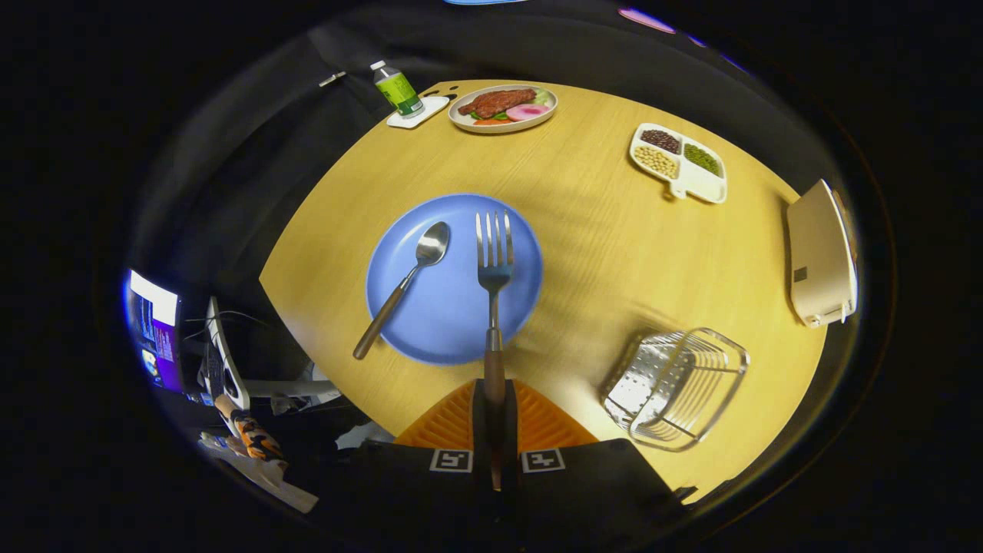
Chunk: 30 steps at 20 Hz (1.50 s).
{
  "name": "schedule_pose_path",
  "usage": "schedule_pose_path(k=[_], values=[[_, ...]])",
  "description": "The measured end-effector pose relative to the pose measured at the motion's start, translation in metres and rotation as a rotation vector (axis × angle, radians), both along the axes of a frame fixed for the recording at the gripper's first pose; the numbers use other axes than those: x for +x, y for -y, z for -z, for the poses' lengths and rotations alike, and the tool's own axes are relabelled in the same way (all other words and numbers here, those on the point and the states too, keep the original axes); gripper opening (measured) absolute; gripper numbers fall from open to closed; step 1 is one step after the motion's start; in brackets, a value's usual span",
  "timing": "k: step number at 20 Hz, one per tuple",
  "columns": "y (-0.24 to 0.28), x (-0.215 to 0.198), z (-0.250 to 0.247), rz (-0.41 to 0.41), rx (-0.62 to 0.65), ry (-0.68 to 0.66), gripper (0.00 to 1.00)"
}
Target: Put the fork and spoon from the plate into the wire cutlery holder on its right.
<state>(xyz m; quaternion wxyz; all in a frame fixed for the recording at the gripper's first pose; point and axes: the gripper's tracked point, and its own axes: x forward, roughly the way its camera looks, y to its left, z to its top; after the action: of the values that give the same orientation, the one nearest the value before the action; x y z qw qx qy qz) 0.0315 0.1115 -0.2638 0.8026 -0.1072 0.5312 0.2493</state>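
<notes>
The fork [494, 276] is pinched by its wooden handle between the two fingers of the tool [494, 418], tines pointing away over the blue plate [449, 322]; whether the tines touch the plate cannot be told. The spoon [407, 280] lies on the plate's left half, its handle reaching past the rim onto the worktop [599, 230]. The wire cutlery holder [676, 388] sits on the worktop right of the plate, nearer the tool. Beyond the plate stand a dish of food [503, 107], a bottle [397, 89] and a divided tray of beans [679, 162].
</notes>
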Motion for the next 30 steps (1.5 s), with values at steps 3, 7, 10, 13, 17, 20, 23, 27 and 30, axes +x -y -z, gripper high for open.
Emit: schedule_pose_path(k=[3, 7, 10, 13, 17, 20, 23, 27, 30], values=[[0.047, -0.013, -0.019, -0.019, -0.072, -0.015, 0.08], [0.103, -0.024, -0.037, -0.033, -0.174, -0.041, 0.08], [0.132, -0.035, -0.040, -0.029, -0.247, -0.108, 0.08], [0.152, -0.037, -0.044, -0.047, -0.322, -0.150, 0.08], [0.163, -0.032, -0.042, -0.061, -0.378, -0.212, 0.09], [0.162, -0.028, -0.035, -0.074, -0.400, -0.274, 0.08], [0.158, -0.020, -0.029, -0.071, -0.409, -0.314, 0.09], [0.159, -0.012, -0.020, -0.053, -0.437, -0.381, 0.09], [0.157, -0.003, -0.017, -0.056, -0.447, -0.388, 0.11]])
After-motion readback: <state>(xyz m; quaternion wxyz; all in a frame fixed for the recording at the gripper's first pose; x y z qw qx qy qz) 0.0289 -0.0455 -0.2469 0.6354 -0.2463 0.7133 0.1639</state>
